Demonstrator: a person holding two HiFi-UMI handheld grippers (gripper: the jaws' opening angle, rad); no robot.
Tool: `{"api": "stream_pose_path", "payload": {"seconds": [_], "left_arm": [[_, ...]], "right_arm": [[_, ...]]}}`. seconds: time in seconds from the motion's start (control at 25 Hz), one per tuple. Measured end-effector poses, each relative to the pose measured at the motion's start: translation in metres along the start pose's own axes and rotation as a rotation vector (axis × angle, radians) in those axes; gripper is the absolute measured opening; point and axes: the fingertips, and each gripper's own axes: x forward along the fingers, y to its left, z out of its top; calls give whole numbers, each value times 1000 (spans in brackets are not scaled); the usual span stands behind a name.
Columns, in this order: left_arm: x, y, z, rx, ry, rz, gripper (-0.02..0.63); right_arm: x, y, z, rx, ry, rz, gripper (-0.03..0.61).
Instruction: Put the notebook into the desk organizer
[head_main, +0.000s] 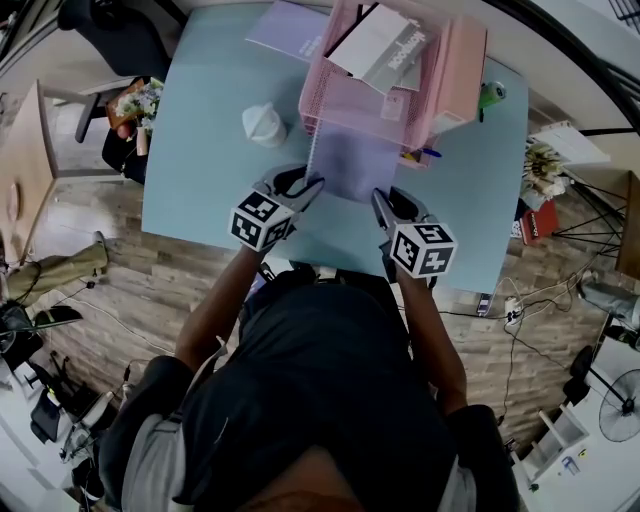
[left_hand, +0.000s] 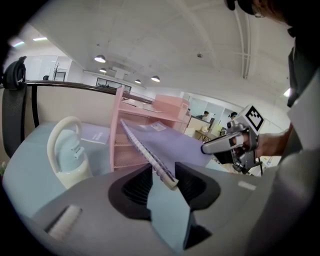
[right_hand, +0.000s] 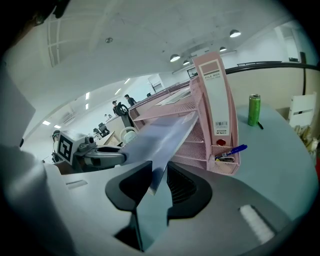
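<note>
Head view: blue table (head_main: 210, 130), wood floor (head_main: 130, 290); left gripper (head_main: 312, 185), right gripper (head_main: 380, 198) tight on notebook (head_main: 355, 160).

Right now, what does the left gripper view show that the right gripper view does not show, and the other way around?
Only the left gripper view: a white jug on the table, a second purple booklet lying flat beyond it, and the spiral binding. Only the right gripper view: a green can, a blue pen and an upright pink file box. Both: the purple notebook and the pink organizer.
</note>
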Motion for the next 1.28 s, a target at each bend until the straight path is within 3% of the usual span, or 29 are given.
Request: {"api": "stream_pose_path", "payload": {"seconds": [0.72, 1.28], "left_arm": [[21, 22, 11, -37, -9, 23, 199], [36, 37, 22, -51, -56, 66, 219]], "right_arm": [[22, -28, 7, 96, 0, -2, 94], [37, -49, 18, 472, -92, 76, 46]]}}
